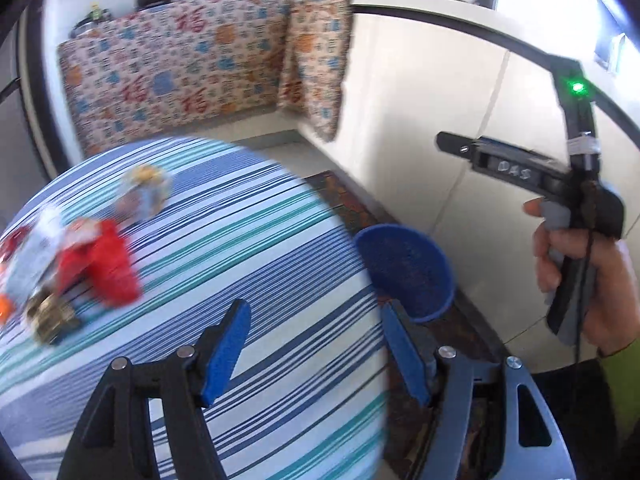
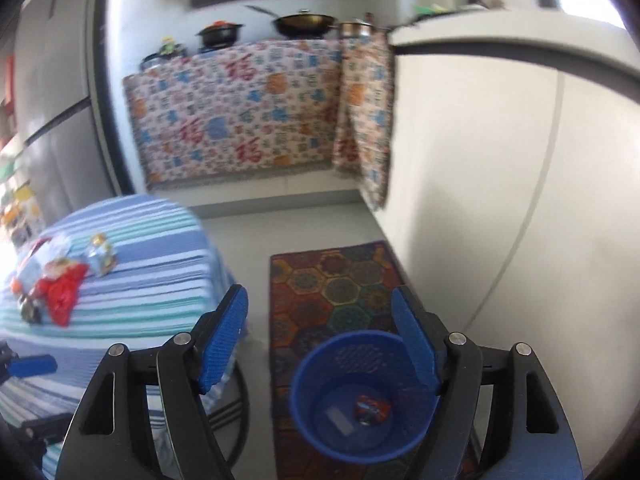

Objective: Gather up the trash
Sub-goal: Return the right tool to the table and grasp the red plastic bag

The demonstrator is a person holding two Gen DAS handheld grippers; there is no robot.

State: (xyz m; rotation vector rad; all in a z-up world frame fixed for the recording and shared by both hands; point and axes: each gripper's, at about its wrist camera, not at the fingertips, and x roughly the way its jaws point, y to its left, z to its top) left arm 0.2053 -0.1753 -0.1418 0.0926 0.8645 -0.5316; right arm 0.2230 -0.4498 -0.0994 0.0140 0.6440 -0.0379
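Left gripper (image 1: 312,352): jaws apart, empty. Right gripper (image 2: 320,344): jaws apart, empty, above blue bin (image 2: 362,396). Wrappers (image 1: 96,264) on striped table (clustered, crumpled). Risk: pinching cloth, scattering neighbouring pieces.

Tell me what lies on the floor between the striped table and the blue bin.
In the right wrist view, only bare grey floor separates the striped table from the blue bin, which stands on the patterned rug.

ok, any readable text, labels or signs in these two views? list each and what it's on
"DAS": raised letters on the right gripper body, left wrist view.
"福": red character repeated on the patterned cloth hanging over the counter front.
Wrappers on the striped tablecloth: print too blurred.
Trash in the blue bin: too small.
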